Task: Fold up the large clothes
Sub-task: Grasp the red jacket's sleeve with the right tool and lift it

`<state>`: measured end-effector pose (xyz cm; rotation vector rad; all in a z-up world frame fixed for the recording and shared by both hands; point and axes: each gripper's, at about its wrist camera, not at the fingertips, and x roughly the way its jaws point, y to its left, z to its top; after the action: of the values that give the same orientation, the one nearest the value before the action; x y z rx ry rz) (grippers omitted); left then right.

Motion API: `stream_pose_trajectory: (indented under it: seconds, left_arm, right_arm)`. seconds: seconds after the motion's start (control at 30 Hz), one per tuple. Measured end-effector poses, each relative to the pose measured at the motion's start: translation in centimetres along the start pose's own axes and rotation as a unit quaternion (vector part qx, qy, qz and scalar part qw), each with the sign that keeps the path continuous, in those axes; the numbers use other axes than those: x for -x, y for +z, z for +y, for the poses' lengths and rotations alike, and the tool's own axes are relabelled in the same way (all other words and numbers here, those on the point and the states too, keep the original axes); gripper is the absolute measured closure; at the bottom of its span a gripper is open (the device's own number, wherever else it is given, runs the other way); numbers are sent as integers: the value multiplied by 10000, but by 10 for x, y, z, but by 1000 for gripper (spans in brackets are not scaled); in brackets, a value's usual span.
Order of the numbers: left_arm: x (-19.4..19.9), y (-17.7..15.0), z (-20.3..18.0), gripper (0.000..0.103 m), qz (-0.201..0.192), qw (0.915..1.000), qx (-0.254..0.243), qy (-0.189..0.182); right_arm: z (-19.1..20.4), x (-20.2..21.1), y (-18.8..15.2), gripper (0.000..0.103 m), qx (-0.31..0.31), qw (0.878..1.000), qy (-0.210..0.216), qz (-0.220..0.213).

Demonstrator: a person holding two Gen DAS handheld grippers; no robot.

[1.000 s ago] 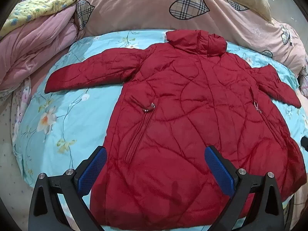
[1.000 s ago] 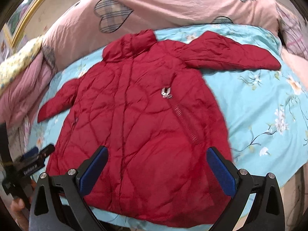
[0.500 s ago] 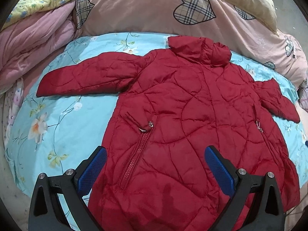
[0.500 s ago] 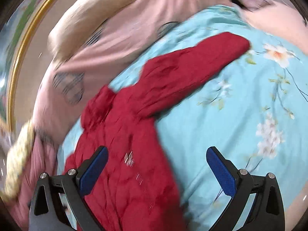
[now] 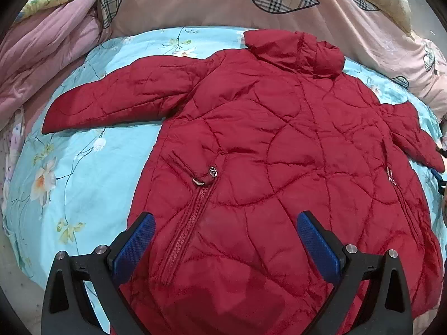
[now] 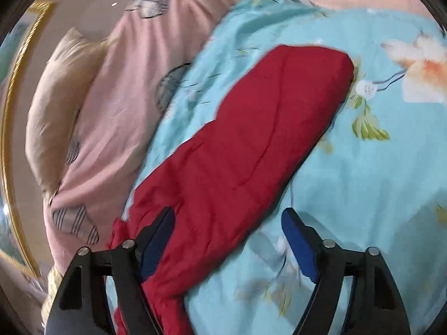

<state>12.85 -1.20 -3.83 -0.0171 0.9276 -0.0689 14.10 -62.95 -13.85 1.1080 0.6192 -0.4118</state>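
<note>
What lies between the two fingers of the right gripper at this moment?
In the right wrist view, the red coat's sleeve lies between the closing right gripper, over the blue floral sheet.

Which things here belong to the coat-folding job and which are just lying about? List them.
Job: red quilted coat; its sleeve between the closing right tongs, not pressed yet; left tongs, open over the coat.

Lying about: floral blue sheet; pink heart-print duvet; beige pillow.
</note>
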Motion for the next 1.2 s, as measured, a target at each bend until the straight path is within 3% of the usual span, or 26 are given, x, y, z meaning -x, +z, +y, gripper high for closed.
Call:
stream_pose_trajectory:
  seconds: [0.13, 0.23, 0.3, 0.33, 0.37, 0.47, 0.6, 0.83, 1.03, 1.2]
  left_arm:
    - [-10, 5, -1, 1, 56, 10000, 34, 19]
    - [-17, 8, -3, 1, 46, 10000, 33, 23]
    - [-19, 10, -5, 1, 51, 10000, 36, 7]
    - [-20, 11, -5, 1, 58, 10000, 45, -7]
    - [-22, 11, -5, 1, 54, 10000, 54, -36]
    - [-25, 11, -6, 1, 89, 9999, 63, -99]
    - [-26, 9, -5, 1, 172, 9996, 88, -185]
    - [-19, 9, 0, 1, 25, 9995, 83, -292]
    - [-17, 15, 11, 1, -30, 9989, 207, -425]
    - [-19, 26, 26, 1, 17, 9970, 383, -669]
  right_arm:
    - [-24, -19, 15, 46, -481, 9988, -64, -102]
    - [-25, -22, 28, 46, -417, 9985, -45, -357]
    - [-23, -24, 37, 58, -317, 9982, -122, -486]
    - [-20, -27, 38, 73, -234, 9983, -197, -488]
    - [-18, -27, 38, 82, -164, 9984, -223, -488]
    - [-6, -17, 33, 92, 42, 9978, -17, -657]
    - [19, 2, 24, 93, 513, 9943, 500, -794]
    - [98, 24, -14, 93, 1534, 9788, 1226, -578]
    - [164, 20, -66, 93, 2098, 9594, 1885, -61]
    - [211, -5, -116, 93, 2475, 9424, 2194, 504]
